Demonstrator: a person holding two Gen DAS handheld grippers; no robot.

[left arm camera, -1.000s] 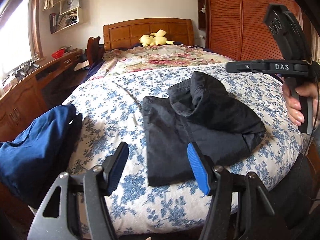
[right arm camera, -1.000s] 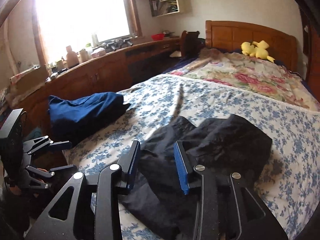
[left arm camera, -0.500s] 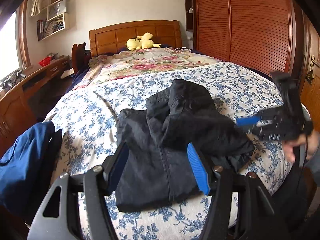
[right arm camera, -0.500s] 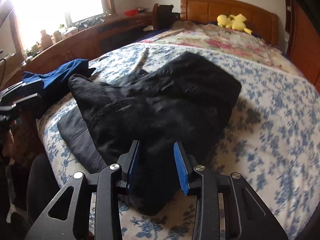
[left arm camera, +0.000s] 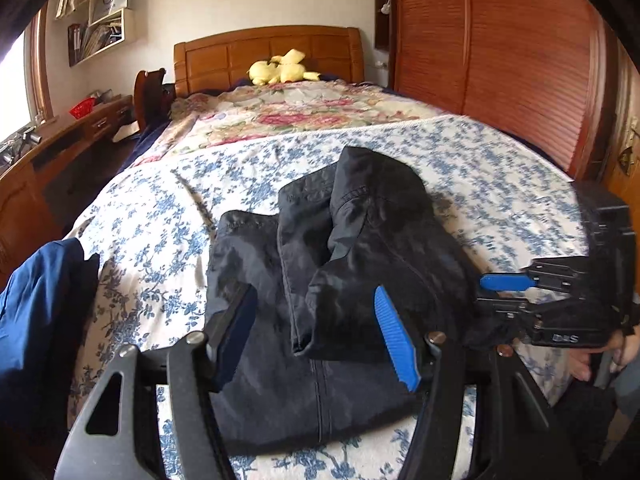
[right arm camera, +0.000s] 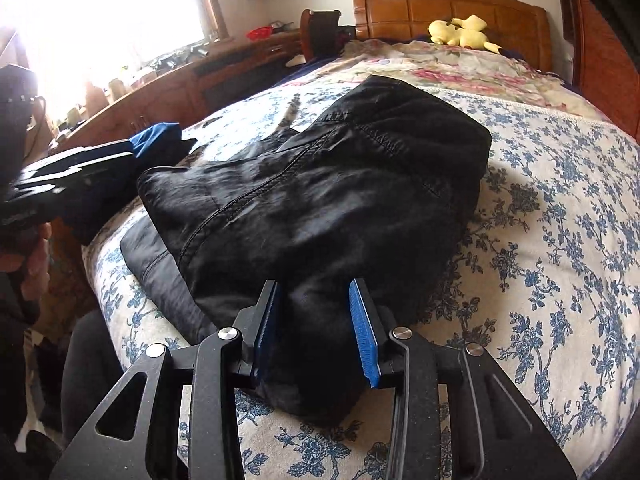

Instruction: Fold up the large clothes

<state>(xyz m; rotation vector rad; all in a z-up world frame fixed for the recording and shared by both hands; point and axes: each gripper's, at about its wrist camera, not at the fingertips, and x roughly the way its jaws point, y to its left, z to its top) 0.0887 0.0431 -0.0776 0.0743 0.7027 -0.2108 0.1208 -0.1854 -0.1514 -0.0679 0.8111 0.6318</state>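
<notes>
**Two grippers at a black jacket on the bed**

We find the black jacket (left arm camera: 320, 280), partly folded, lying near the foot of the bed (left arm camera: 160, 240) on its blue-flowered cover. A red basket (left arm camera: 82, 107) stands on the desk; its contents cannot be made out. Our left gripper (left arm camera: 316, 332) hovers above the jacket, jaws well apart, grasping nothing. Our right gripper (right arm camera: 316, 320) stands at the jacket's near edge with fabric between its narrower jaws; whether the pads press it we cannot tell. Only the right wrist view shows the bright window (right arm camera: 100, 20); only the left shows the wardrobe (left arm camera: 500, 80).
</notes>
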